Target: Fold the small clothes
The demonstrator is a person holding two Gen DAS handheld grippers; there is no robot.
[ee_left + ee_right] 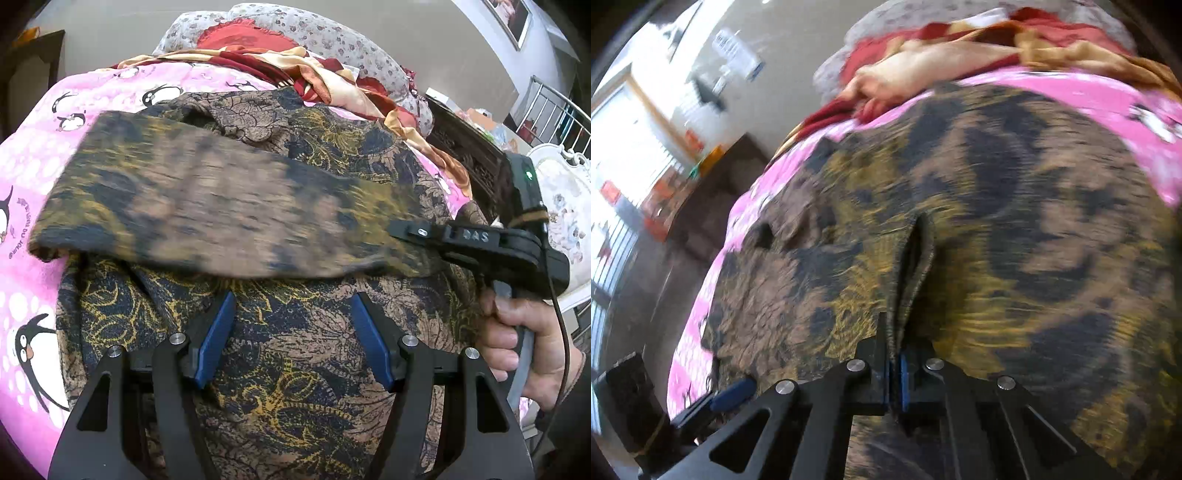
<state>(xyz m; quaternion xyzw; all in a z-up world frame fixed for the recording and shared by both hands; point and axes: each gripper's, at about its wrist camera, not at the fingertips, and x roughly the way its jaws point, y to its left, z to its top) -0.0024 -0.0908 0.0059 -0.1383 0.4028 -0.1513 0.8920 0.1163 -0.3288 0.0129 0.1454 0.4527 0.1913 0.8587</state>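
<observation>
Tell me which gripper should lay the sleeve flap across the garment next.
Right. The right gripper is already shut on the flap's edge and holds it across the garment. The left gripper is open above the cloth, gripping nothing, so it would have to regrasp first.

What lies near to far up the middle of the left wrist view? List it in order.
Left gripper, jaws open → brown-and-gold patterned garment spread beneath it → blurred lifted flap of that garment, pinched by the right gripper → pink penguin blanket → red-and-cream cloth → floral pillow.
</observation>
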